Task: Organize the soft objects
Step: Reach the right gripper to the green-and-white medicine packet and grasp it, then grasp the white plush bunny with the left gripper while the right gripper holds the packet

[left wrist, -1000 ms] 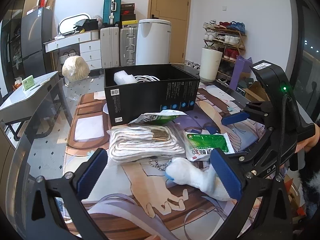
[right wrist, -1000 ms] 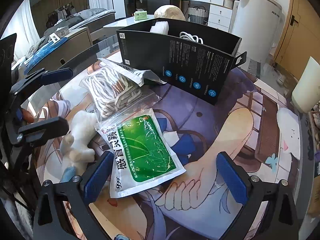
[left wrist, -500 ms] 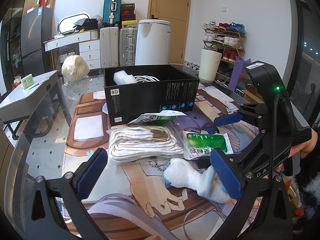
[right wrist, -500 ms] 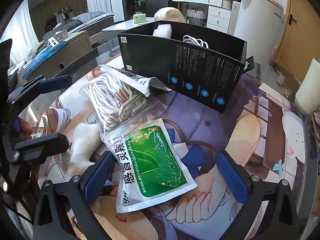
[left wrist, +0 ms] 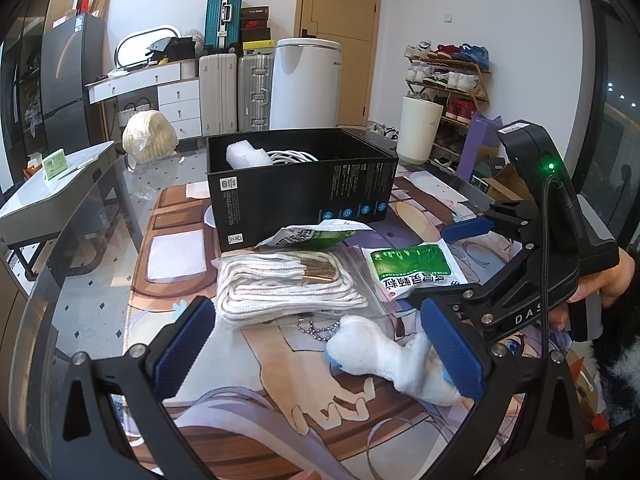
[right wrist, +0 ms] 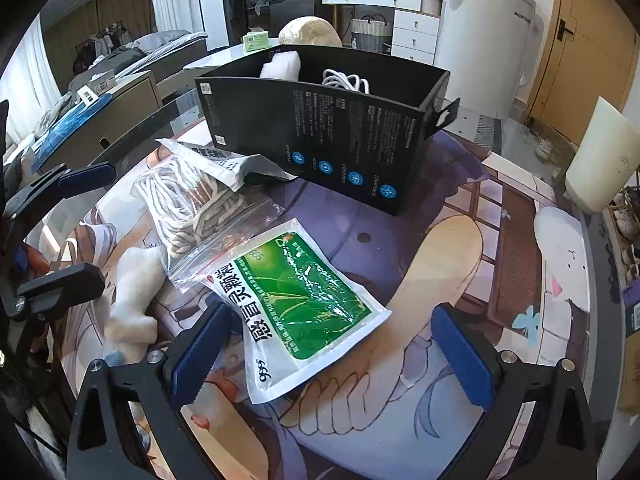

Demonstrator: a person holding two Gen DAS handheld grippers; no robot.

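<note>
A glass-topped table [left wrist: 92,280] covered by a printed anime-figure desk mat [right wrist: 460,264] fills the near ground of a cluttered room; at the far wall stand a tan wooden door [left wrist: 340,32], a white cylindrical appliance [left wrist: 304,84], two pale hard-shell suitcases [left wrist: 236,92] with a teal one [left wrist: 223,14] stacked above them, a white drawer unit [left wrist: 172,96] and, at far right, a wooden shoe rack [left wrist: 452,76]. A dark refrigerator [left wrist: 66,68] stands at far left.

At the middle of the mat sits an open black cardboard box [left wrist: 304,196] holding a white foam roll [left wrist: 246,156] and coiled white cable [left wrist: 294,156]. Just near of it lies a crumpled green-and-white sachet [left wrist: 308,238], resting partly on a clear zip bag of coiled white cord [left wrist: 288,286]. To the right lies a flat green-and-white medicine packet [right wrist: 296,304], its corner overlapping the zip bag.

My left gripper [left wrist: 320,344] hangs spread wide over the near mat; a white plush toy with blue tips [left wrist: 384,356] lies by its right finger [left wrist: 454,350], whether touching I cannot tell, and a ball chain [left wrist: 316,330] trails from the toy. My right gripper [right wrist: 332,354] is likewise spread wide, with the packet's near end between its fingers and gripped by neither. Its black frame, held in my hand [left wrist: 604,280], blocks the mat's right edge in the left view.
</note>
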